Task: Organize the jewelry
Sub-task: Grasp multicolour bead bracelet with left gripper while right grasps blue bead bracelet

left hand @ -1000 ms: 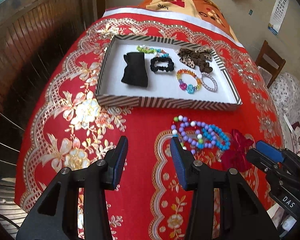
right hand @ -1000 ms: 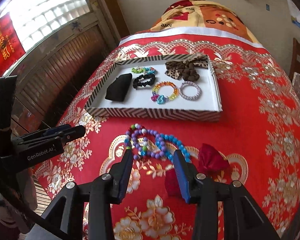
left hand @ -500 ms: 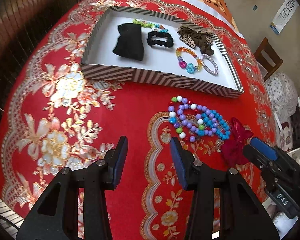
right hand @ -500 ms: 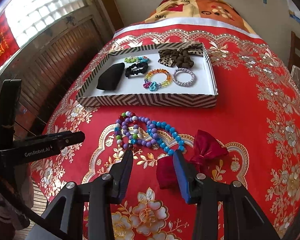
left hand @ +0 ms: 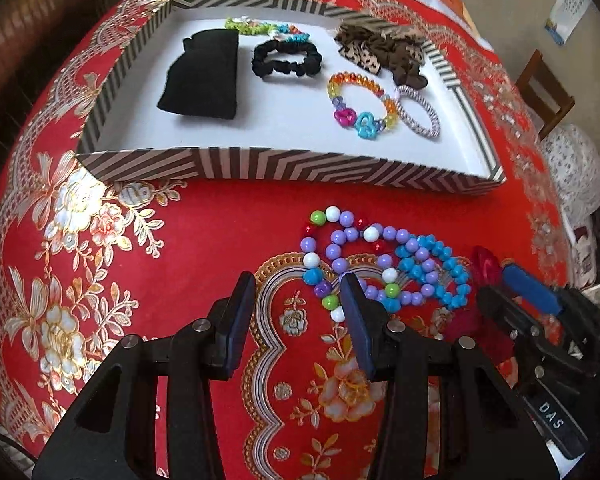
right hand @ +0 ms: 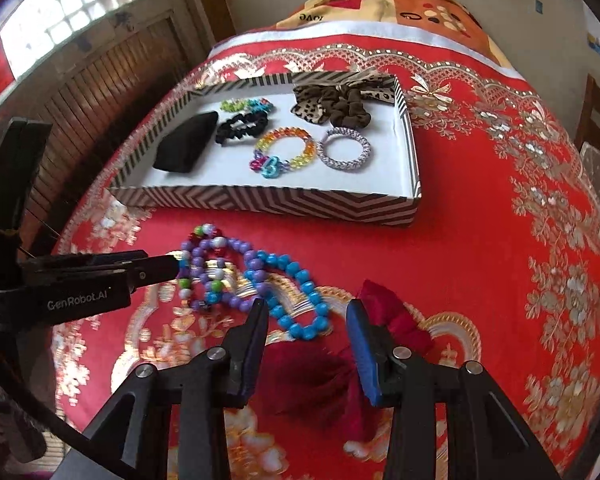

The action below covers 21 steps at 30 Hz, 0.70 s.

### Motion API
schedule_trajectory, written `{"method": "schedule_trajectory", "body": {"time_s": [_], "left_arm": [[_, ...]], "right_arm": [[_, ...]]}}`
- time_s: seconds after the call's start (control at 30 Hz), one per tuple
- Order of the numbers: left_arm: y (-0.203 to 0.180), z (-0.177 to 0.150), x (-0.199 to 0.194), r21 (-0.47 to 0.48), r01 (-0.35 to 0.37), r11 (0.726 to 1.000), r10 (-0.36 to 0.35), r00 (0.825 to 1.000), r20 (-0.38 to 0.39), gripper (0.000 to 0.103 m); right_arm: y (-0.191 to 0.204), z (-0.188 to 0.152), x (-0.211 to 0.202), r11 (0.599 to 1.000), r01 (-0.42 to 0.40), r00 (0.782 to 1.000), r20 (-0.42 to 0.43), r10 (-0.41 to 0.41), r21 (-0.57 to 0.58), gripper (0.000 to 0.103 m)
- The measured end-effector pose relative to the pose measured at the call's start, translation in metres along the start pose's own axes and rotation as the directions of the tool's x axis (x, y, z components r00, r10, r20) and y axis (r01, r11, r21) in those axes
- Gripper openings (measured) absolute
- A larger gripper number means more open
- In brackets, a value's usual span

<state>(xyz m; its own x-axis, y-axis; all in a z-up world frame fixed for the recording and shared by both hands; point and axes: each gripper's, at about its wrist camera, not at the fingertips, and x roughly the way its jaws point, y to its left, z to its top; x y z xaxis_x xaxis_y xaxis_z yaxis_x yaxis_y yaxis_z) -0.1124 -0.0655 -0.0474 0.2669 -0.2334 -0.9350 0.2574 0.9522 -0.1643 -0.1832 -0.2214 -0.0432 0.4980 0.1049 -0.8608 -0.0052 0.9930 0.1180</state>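
Note:
A striped tray (left hand: 292,166) (right hand: 268,200) holds a black pouch (left hand: 202,76), a black scrunchie (left hand: 286,60), a leopard scrunchie (left hand: 380,50), a rainbow bracelet (left hand: 360,104) and a silver hair tie (left hand: 418,112). In front of it on the red cloth lie purple beads (left hand: 352,240) (right hand: 216,256), blue beads (left hand: 436,276) (right hand: 296,296) and a red pouch (right hand: 388,316). My left gripper (left hand: 298,304) is open, its right finger at the purple beads. My right gripper (right hand: 308,328) is open over the blue beads and the red pouch.
The red and gold cloth (left hand: 100,240) covers a rounded table that drops off at the left and near edges. A wooden chair (left hand: 548,92) stands at the right. A wooden slatted wall (right hand: 100,80) is at the left.
Both grippers have moved forward and lower toward the beads. The left gripper's right finger now reaches the purple beads. The right gripper now frames the blue beads and red pouch.

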Motion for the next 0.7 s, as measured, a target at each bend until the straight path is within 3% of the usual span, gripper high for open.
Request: {"method": "schedule_trajectory", "body": {"time_s": [0.3,0.43,0.5,0.53,0.7], "left_arm": [[0.012,0.005,0.005,-0.006,-0.025,1.0,0.025,1.0,-0.013,0.043],[0.003,0.006,0.007,0.034,-0.054,0.998,0.054,0.999,0.003,0.043],[0.001,0.005,0.008,0.058,-0.048,0.997,0.047,0.999,0.022,0.026],[0.002,0.004,0.009,0.061,-0.038,0.997,0.037,0.999,0.018,0.008],[0.013,0.006,-0.001,0.034,0.053,0.998,-0.053,0.999,-0.002,0.007]], "right_arm": [[-0.001,0.006,0.034,0.997,0.024,0.998,-0.063,-0.029,-0.079,0.031],[0.004,0.007,0.042,0.994,0.04,0.998,-0.049,-0.045,-0.102,0.023],[0.008,0.008,0.043,0.991,0.051,0.998,-0.032,-0.056,-0.125,0.011],[0.009,0.008,0.043,0.99,0.055,0.998,-0.029,-0.059,-0.128,0.009],[0.003,0.01,0.029,0.997,0.011,1.0,0.016,-0.01,-0.079,0.008]]}}
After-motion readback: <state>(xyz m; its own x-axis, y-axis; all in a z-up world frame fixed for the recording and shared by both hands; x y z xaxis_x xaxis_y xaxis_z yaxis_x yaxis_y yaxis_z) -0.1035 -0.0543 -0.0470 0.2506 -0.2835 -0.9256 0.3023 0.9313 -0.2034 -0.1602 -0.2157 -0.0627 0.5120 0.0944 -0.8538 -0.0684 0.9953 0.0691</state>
